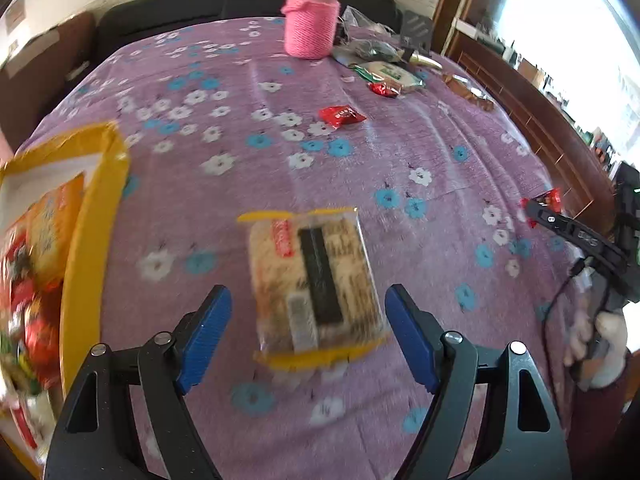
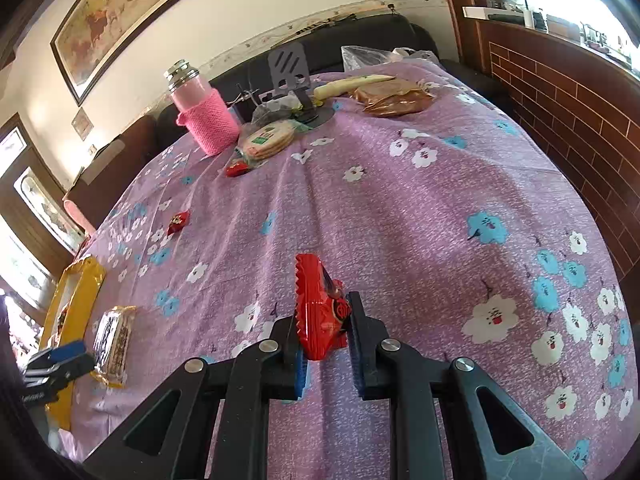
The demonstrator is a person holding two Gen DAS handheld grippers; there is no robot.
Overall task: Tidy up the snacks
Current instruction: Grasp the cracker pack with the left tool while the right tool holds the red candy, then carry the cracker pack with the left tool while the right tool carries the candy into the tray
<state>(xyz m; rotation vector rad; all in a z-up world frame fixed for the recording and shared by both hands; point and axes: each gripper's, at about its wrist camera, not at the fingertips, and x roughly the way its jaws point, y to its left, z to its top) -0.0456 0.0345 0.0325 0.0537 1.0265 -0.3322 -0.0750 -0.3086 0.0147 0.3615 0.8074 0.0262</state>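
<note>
My left gripper point(image 1: 308, 328) is open, its blue pads on either side of a clear yellow-edged cracker packet point(image 1: 316, 284) lying on the purple flowered cloth point(image 1: 420, 152). A yellow box point(image 1: 86, 248) holding snacks stands at the left. My right gripper point(image 2: 324, 320) is shut on a red snack packet point(image 2: 320, 308), held above the cloth. The right gripper with the packet also shows at the left wrist view's right edge point(image 1: 540, 204). The cracker packet point(image 2: 114, 340) and the yellow box point(image 2: 76, 300) show at the left of the right wrist view.
A pink knit-covered bottle point(image 1: 312, 20) stands at the back. Two small red packets point(image 1: 340, 116) point(image 1: 384, 89) and a round cracker pack point(image 1: 390, 74) lie on the cloth. A phone stand point(image 2: 290, 76), a brown bag point(image 2: 392, 96) and a brick wall point(image 2: 560, 92) are on the right.
</note>
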